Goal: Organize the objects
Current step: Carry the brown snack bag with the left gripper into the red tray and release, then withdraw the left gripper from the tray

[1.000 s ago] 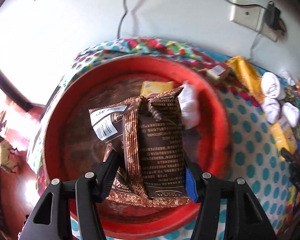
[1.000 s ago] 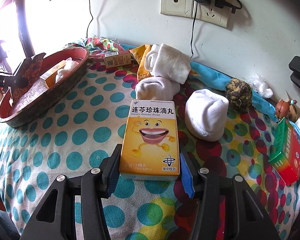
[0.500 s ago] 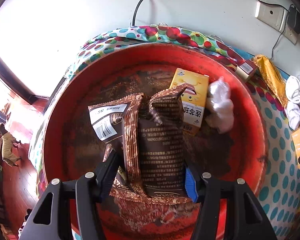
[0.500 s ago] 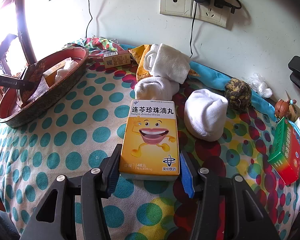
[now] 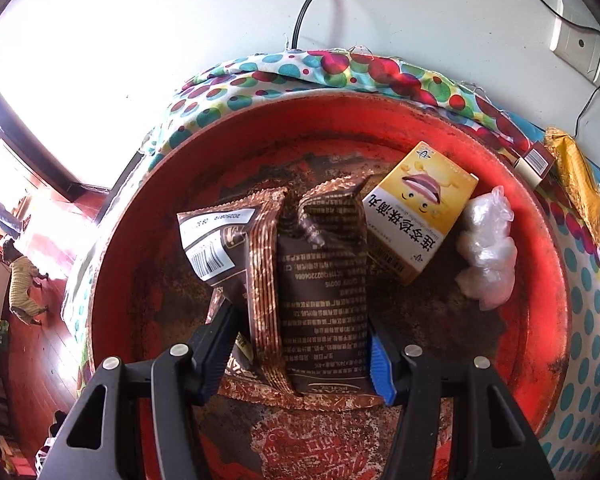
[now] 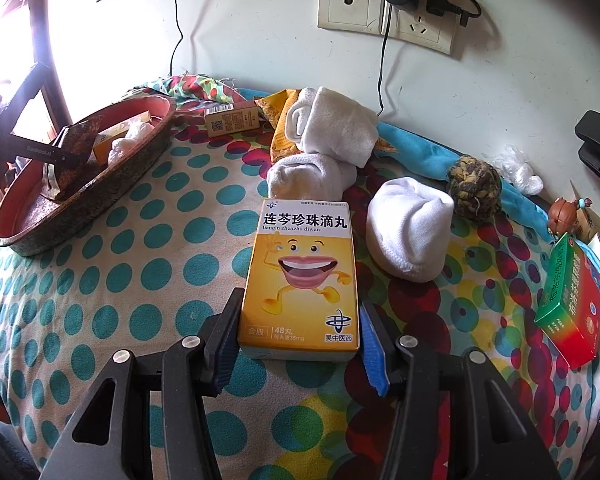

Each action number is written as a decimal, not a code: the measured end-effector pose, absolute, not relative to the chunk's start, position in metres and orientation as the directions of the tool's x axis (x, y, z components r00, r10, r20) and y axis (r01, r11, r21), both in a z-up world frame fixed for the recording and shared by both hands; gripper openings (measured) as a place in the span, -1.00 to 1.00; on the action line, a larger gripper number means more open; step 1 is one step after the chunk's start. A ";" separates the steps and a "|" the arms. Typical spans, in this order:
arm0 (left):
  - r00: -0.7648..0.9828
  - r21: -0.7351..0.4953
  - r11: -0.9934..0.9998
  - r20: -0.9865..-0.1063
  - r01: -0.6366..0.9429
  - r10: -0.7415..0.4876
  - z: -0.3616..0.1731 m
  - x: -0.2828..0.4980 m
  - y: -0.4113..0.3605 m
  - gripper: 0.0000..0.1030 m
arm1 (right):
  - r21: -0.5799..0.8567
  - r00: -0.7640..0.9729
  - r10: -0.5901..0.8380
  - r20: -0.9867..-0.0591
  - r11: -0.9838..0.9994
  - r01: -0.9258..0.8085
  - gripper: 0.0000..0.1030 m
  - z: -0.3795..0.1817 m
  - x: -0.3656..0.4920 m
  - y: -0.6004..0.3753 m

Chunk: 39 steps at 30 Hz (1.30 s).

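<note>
My left gripper (image 5: 300, 354) is clamped on a brown foil snack packet with a crimped copper seam (image 5: 312, 284), its jaws set about halfway apart with both pads pressed against the packet's sides, and it holds the packet tilted over the middle of the round red tray with a worn, dark floor (image 5: 540, 280). Inside that tray, toward its far right side, a yellow cardboard medicine box printed with a cartoon mouth (image 5: 418, 210) lies beside a crumpled clear plastic bag (image 5: 486, 256), the two just touching. The tray sits at the far left corner of the table covered in a polka-dot cloth (image 6: 120, 280). My right gripper (image 6: 298, 338) has its jaws partly apart around the near end of a second yellow cartoon-mouth medicine box (image 6: 300, 276), both pads against its sides, the box pointing away from me over the middle of the cloth. Just right of it lies a rolled white sock (image 6: 410, 230), with two more white sock bundles (image 6: 328, 144) behind the box toward the far edge. A small brown barcoded carton (image 6: 232, 120) lies near the tray by the far edge, a dark woven ball (image 6: 474, 186) sits beyond the single sock, and a green and red box (image 6: 568, 304) rests near the right edge.
</note>
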<state>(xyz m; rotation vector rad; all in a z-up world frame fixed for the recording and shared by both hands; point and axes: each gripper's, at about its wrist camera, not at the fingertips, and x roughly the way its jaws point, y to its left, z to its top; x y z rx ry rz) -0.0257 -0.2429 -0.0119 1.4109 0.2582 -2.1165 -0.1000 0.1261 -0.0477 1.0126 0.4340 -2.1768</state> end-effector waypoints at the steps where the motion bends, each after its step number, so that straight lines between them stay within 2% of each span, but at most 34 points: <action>1: -0.274 0.145 -0.815 -0.896 0.561 -0.349 -0.012 -0.025 -0.243 0.18 | -0.011 -0.459 -0.446 -0.768 -0.708 0.706 -0.04 -0.048 -0.101 0.127; 11: -0.299 0.066 -0.814 -0.910 0.577 -0.286 -0.007 -0.014 -0.242 0.20 | -0.014 -0.459 -0.443 -0.770 -0.708 0.706 -0.05 -0.049 -0.101 0.127; 27: -0.356 0.058 -0.812 -0.879 0.581 -0.318 0.017 0.006 -0.225 0.26 | -0.029 -0.467 -0.435 -0.770 -0.707 0.707 -0.05 -0.050 -0.100 0.123; 39: -0.400 0.084 -0.861 -0.860 0.502 -0.317 0.027 0.023 -0.179 0.26 | -0.060 -0.486 -0.420 -0.767 -0.706 0.705 -0.05 -0.049 -0.097 0.121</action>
